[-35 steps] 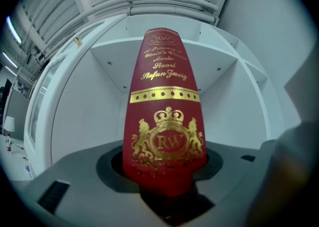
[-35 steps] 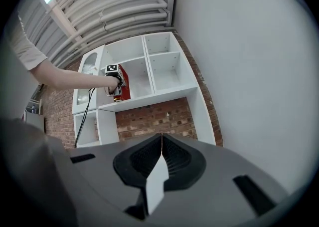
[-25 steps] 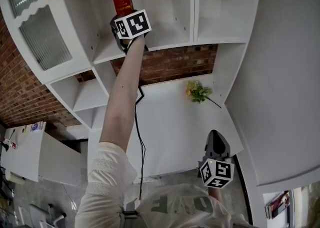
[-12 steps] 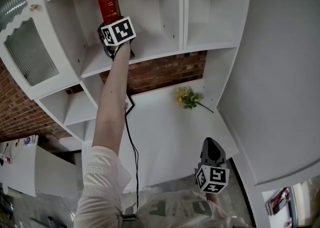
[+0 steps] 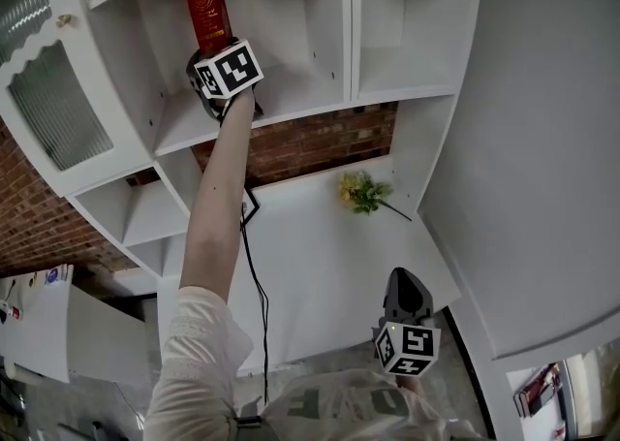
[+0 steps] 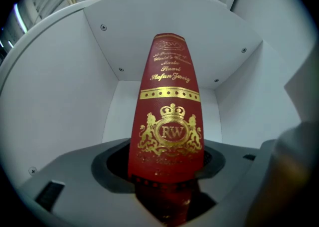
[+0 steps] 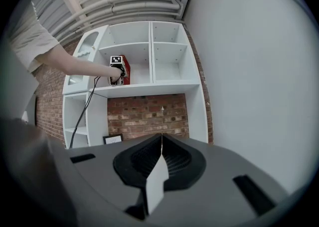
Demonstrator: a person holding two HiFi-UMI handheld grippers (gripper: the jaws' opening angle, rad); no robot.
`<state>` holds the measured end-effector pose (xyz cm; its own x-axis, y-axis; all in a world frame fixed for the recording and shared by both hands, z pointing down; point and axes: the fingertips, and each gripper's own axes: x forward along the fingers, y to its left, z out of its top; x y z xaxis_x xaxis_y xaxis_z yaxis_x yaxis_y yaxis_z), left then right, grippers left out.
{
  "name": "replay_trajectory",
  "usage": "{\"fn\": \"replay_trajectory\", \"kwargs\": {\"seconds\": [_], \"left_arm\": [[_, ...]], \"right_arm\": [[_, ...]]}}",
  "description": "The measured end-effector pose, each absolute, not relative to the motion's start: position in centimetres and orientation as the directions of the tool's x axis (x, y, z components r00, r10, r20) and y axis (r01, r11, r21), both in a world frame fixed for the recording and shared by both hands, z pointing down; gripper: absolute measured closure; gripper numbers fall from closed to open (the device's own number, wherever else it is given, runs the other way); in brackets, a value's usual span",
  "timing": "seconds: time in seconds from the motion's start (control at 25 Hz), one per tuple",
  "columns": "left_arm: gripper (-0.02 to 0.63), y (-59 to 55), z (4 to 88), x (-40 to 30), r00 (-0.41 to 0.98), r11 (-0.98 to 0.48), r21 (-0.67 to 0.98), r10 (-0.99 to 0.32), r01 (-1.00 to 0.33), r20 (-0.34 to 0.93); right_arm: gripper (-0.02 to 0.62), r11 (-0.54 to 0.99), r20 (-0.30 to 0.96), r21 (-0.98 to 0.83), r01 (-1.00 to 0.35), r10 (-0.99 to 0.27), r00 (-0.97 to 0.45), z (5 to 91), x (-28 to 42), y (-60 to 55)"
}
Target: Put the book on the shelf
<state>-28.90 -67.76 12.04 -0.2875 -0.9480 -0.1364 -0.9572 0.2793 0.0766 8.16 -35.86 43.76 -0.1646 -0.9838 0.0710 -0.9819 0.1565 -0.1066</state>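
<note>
Evidently steady on the white shelf (image 5: 291, 90), upper left, the red gold-crested book (image 5: 206, 13) stands between the left gripper's (image 6: 167, 191) opening fingers; the right gripper's (image 7: 160, 156) are together.

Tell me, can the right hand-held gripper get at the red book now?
Probably not. The red book stands high in a shelf compartment, and the left hand-held gripper sits in front of it, jaws opening with the book between them. The right hand-held gripper, shut, is far below.
</note>
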Motion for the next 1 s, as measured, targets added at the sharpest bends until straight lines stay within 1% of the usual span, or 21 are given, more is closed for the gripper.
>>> {"fn": "replay_trajectory", "kwargs": {"seconds": [0.2, 0.36, 0.64, 0.84, 0.88, 0.96, 1.0], "left_arm": [[0.287, -66.4, 11.8, -28.2, -0.265, 0.245, 0.131, -0.949, -0.961, -0.169], [0.275, -63.9, 10.9, -27.6, -0.26, 0.241, 0.108, -0.942, -0.964, -0.214], [0.273, -54.9, 8.5, -24.5, -0.168, 0.167, 0.039, -0.897, -0.985, -0.409], [0.279, -44.1, 8.8, -21.6, -0.047, 0.08, -0.032, -0.82, -0.996, -0.571], [0.298, -41.7, 9.2, -21.4, -0.04, 0.085, -0.047, -0.799, -0.995, -0.6], [0.415, -36.7, 10.5, -21.6, -0.046, 0.131, -0.085, -0.762, -0.988, -0.646], [0.496, -34.4, 11.4, -21.8, -0.053, 0.16, -0.103, -0.75, -0.982, -0.659]], "right_arm": [[0.578, 0.162, 0.048, -0.107, -0.981, -0.985, -0.167, 43.1, 8.2, -35.5], [0.578, 0.188, 0.038, -0.111, -0.976, -0.98, -0.193, 42.8, 7.9, -35.1], [0.578, 0.306, 0.019, -0.079, -0.949, -0.951, -0.308, 42.0, 4.8, -34.0], [0.578, 0.392, -0.058, -0.017, -0.92, -0.919, -0.39, 38.7, 2.1, -33.5], [0.578, 0.404, -0.078, -0.002, -0.915, -0.912, -0.402, 37.9, 1.5, -33.4], [0.578, 0.428, -0.115, 0.025, -0.904, -0.897, -0.428, 36.5, 0.2, -33.1], [0.578, 0.441, -0.131, 0.038, -0.897, -0.887, -0.442, 36.0, -0.5, -33.0]]}}
